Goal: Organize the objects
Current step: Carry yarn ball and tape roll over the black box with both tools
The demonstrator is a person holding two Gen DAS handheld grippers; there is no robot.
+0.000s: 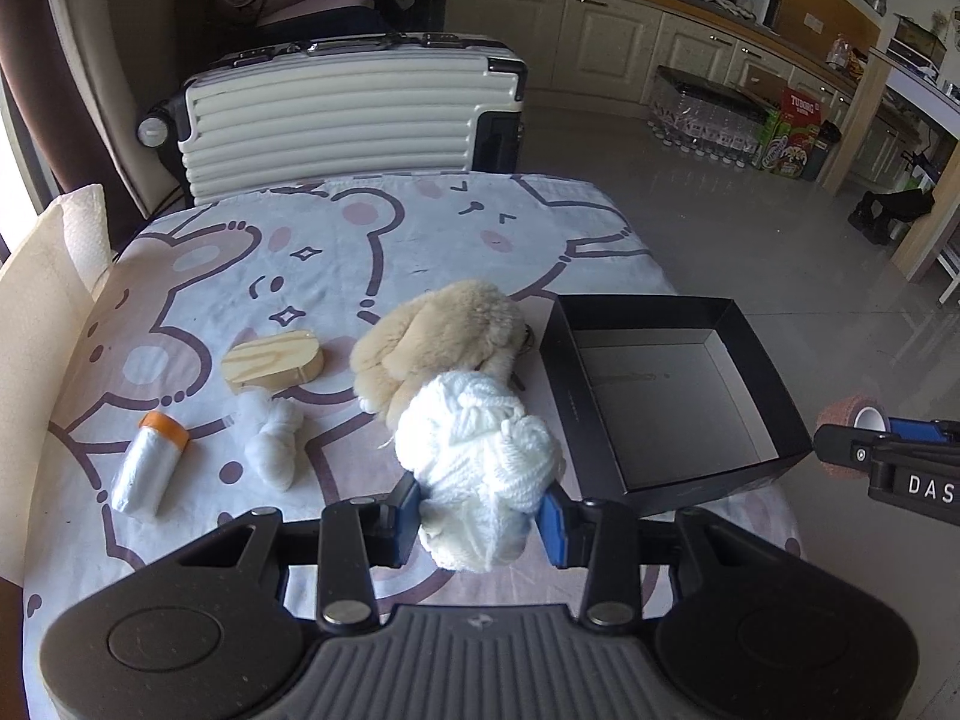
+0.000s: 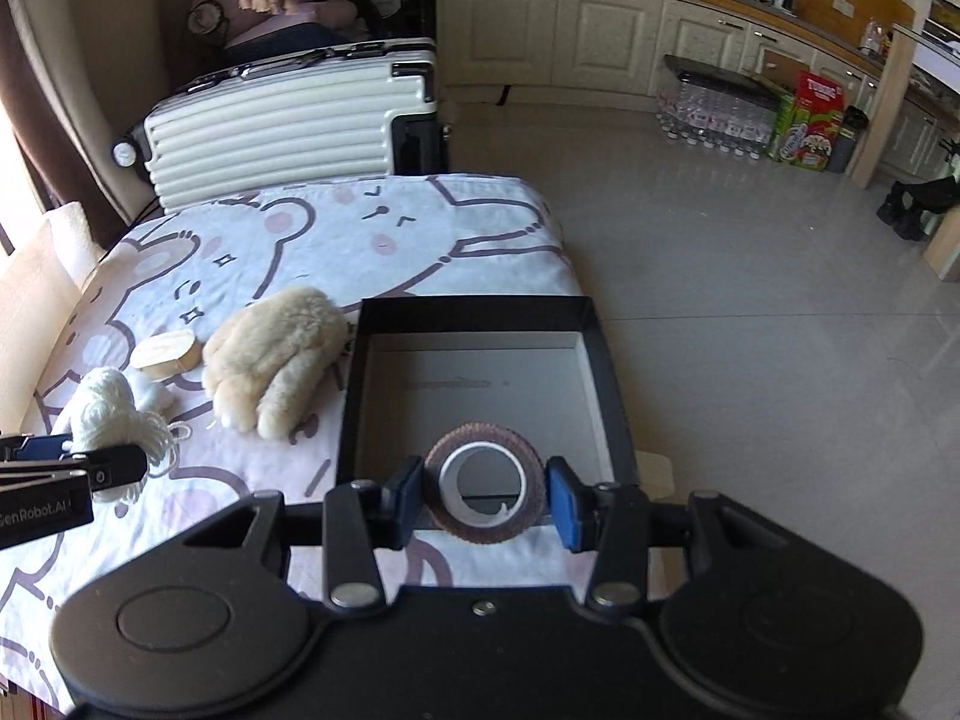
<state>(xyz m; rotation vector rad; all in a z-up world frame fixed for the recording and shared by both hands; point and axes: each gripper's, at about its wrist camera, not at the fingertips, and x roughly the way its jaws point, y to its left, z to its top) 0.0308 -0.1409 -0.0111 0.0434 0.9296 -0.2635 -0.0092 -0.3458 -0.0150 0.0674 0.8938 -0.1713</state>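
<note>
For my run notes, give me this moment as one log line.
left tool: shut on white yarn ball | right tool: shut on brown tape roll | black box: empty | plush toy: on table

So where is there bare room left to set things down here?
The black box is empty inside. The tablecloth is bare between the plush toy and the suitcase. Crowded: near left, around wooden block, gauze bundle and orange-capped roll.
</note>
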